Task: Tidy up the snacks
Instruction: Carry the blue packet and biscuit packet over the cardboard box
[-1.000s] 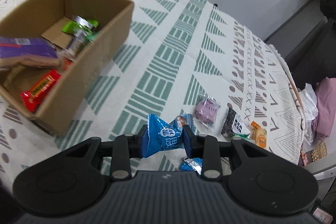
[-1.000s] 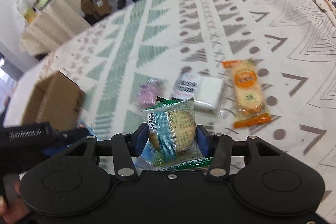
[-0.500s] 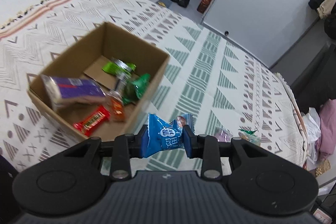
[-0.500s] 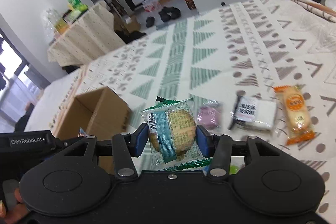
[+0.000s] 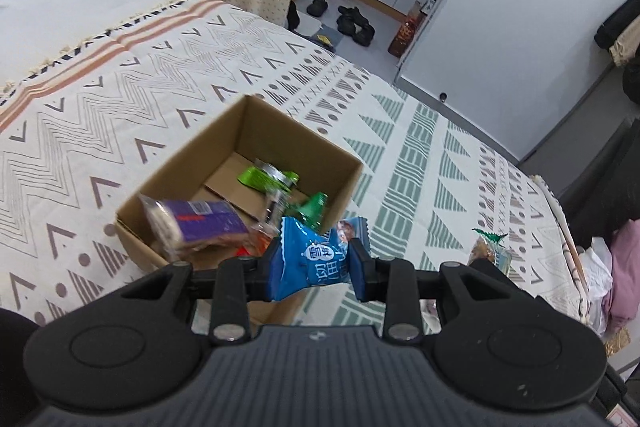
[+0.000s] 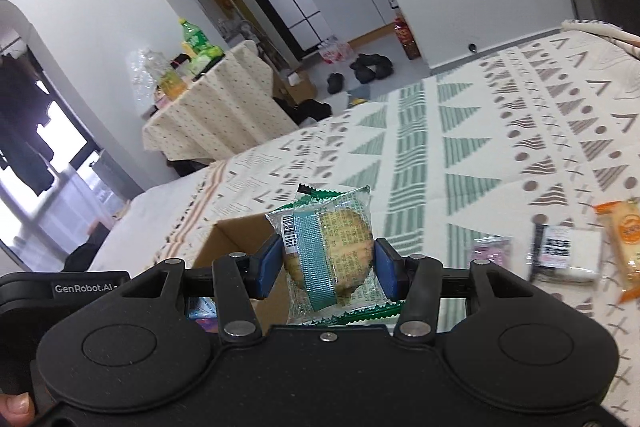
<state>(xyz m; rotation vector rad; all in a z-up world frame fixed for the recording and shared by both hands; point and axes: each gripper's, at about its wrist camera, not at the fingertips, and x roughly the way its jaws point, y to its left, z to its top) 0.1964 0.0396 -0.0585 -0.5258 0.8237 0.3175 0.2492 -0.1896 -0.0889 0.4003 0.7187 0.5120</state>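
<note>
Left gripper (image 5: 316,273) clamped on blue packet (image 5: 308,259), hovering by cardboard box (image 5: 176,163); right gripper (image 6: 326,267) pinching wrapped cookie (image 6: 332,247). Box partly filled already, few snacks (image 6: 568,251) left out on the bedspread (image 6: 460,131).

Snacks held over the patterned bed, box half filled

A blue packet (image 5: 310,261) with white lettering is pinched at its middle, ends flared, in front of the open cardboard box (image 5: 256,131). In the box lie a purple pack (image 5: 200,223), a green wrapper (image 5: 260,177) and a few other sweets. A clear-wrapped round biscuit (image 6: 332,251) with a teal band stands upright in the other grip. On the bedspread lie a pink sachet (image 6: 490,249), a black-and-white pack (image 6: 564,253) and an orange biscuit pack (image 6: 628,243)
</note>
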